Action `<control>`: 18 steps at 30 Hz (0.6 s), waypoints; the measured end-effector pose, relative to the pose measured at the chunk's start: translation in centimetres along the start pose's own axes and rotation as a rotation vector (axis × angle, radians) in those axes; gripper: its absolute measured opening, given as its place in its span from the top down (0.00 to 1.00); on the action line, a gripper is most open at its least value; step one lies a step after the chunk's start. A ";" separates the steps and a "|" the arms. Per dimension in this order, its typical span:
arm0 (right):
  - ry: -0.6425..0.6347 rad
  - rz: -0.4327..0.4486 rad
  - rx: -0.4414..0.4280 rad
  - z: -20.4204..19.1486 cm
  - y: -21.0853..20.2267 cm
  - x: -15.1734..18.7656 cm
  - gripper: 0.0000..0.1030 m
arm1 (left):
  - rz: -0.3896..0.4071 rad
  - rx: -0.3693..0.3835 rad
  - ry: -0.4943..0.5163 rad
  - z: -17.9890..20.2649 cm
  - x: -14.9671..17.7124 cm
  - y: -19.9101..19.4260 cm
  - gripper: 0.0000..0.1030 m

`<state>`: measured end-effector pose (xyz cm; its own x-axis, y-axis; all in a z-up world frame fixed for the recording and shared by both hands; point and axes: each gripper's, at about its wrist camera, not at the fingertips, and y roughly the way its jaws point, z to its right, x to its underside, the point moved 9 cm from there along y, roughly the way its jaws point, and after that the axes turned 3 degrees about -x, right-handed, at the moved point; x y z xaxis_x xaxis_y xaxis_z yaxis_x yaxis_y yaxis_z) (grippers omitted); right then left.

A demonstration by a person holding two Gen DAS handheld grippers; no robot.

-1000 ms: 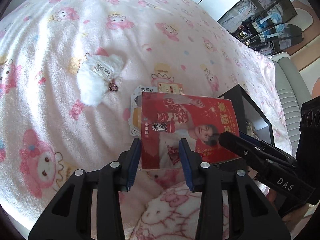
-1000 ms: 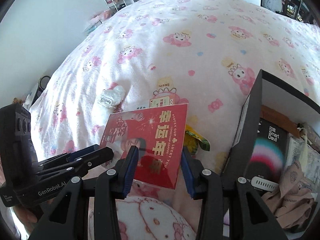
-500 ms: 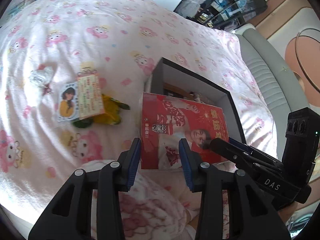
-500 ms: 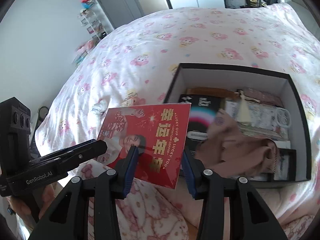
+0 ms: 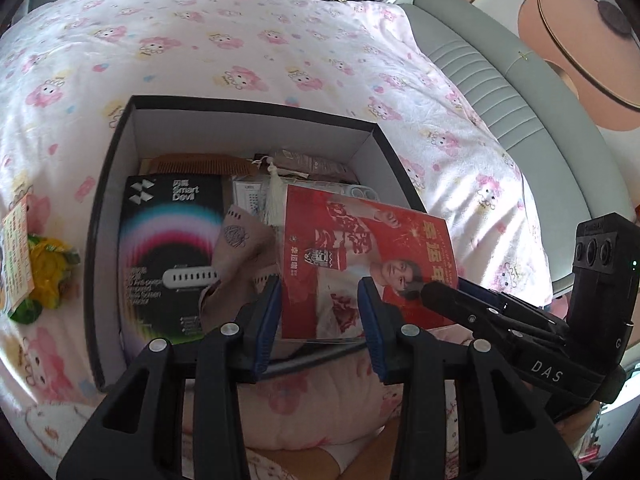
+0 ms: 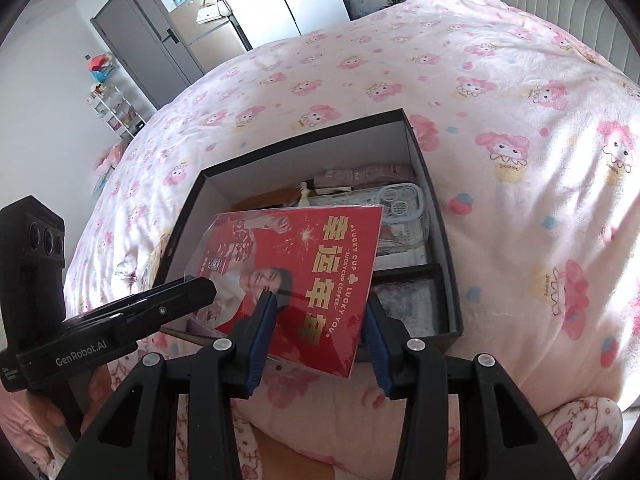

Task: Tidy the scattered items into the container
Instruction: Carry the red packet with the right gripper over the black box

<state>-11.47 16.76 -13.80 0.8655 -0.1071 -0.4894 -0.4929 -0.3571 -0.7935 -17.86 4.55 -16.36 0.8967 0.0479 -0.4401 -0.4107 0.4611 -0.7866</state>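
Observation:
A red printed card in a clear sleeve (image 5: 356, 264) hangs over the near right part of an open black box (image 5: 120, 128) on the bed. My left gripper (image 5: 320, 312) and my right gripper (image 6: 316, 316) are both shut on the card's near edges and hold it between them. It also shows in the right wrist view (image 6: 304, 268), over the box (image 6: 436, 208). The box holds a black "Smart Devil" package (image 5: 168, 248), a beige cloth (image 5: 244, 248), a wooden comb (image 5: 200, 164) and other small items.
A yellow-green toy (image 5: 48, 272) and a paper card (image 5: 16, 256) lie on the pink blanket left of the box. A grey padded headboard (image 5: 500, 92) runs along the right. A door and a shelf rack (image 6: 116, 112) stand at the far end of the room.
Both grippers carried the red card from the scattered items across to the box. It now hangs over the box's contents. The white plush is out of view.

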 end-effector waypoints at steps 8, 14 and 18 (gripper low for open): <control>-0.040 -0.014 0.139 3.2 3.6 -5.2 0.61 | -0.086 0.059 0.010 0.1 -5.1 5.8 0.57; -0.082 -0.059 0.188 4.2 6.6 -6.8 0.61 | -0.097 0.046 -0.036 -1.6 -5.1 7.8 0.57; -0.091 -0.084 0.180 3.6 7.3 -7.6 0.61 | -0.052 0.055 -0.071 -3.0 -4.6 6.4 0.57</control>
<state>-21.96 18.29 -17.16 0.8964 0.0031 -0.4432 -0.4347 -0.1887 -0.8806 -25.09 4.66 -20.67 0.9267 0.0847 -0.3662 -0.3557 0.5122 -0.7818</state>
